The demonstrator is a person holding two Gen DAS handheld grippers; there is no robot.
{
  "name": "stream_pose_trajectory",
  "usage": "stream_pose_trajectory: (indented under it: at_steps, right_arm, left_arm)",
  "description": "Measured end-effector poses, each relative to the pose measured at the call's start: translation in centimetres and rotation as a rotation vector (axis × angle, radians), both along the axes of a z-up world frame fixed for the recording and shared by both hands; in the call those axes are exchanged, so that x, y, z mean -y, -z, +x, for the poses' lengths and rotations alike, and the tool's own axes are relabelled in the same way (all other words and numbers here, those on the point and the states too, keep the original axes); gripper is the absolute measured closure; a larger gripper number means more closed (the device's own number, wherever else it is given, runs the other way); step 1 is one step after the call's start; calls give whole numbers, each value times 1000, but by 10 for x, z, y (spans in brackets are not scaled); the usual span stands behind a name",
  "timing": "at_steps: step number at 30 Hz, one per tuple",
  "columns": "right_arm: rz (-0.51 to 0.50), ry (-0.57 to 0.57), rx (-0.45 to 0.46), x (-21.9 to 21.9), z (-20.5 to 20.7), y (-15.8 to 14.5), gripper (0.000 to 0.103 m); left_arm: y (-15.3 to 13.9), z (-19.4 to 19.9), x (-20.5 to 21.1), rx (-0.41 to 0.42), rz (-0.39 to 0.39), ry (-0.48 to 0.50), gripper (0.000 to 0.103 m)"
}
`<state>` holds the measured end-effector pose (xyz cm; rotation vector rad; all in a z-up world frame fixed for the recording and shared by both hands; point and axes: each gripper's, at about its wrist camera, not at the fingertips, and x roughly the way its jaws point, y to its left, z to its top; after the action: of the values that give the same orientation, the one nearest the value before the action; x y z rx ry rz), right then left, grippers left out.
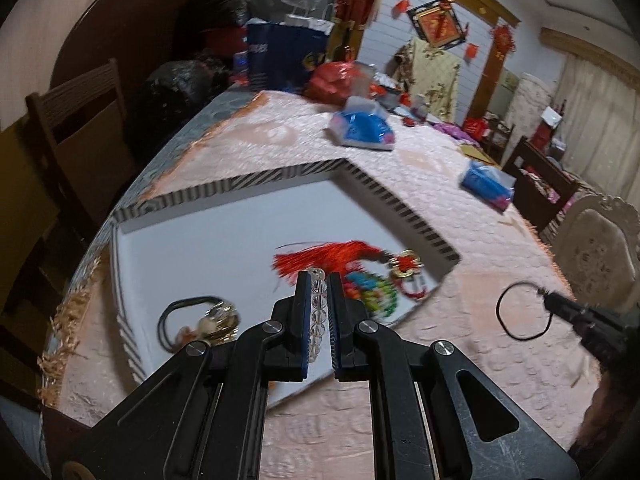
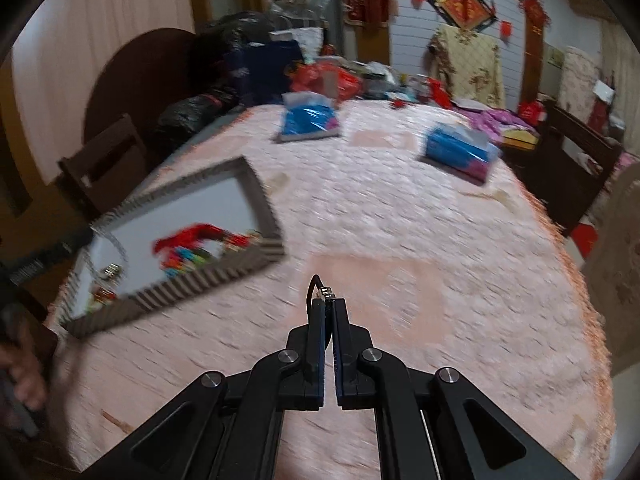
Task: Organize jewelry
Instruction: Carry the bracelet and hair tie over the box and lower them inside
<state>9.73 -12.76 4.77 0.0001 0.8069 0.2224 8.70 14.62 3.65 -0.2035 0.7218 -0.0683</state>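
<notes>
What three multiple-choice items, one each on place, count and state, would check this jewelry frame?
1. Where does the red tassel lie?
A. in the striped tray
B. on a chair
C. on a tissue pack

2. How many blue tissue packs are on the table?
A. one
B. two
C. four

3. The left hand-held gripper is:
A. open, empty
B. shut on the clear bead bracelet
C. out of view

Key: 1 A, it rests on the tray's white floor; 2 B, the right view shows two; 3 B, beads show between its fingers.
</notes>
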Motion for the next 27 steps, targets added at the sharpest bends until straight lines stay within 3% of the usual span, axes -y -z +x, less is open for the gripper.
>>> stream_pose_trajectory:
  at_steps: [5, 13, 21, 27]
  right_arm:
    - [77, -95, 23, -33, 16, -9, 100]
    - [158, -157, 37, -73, 48, -18, 100]
    - [163, -199, -32, -108, 72, 7, 100]
    - [166, -189, -80, -110, 79, 28, 100]
  left_arm:
    - [11, -2, -8, -8, 15, -31, 97]
    - [23, 1, -18, -28, 25, -65, 97]
    - [28, 2, -28, -37, 24, -79, 97]
    - [30, 2, -29, -44, 26, -81, 97]
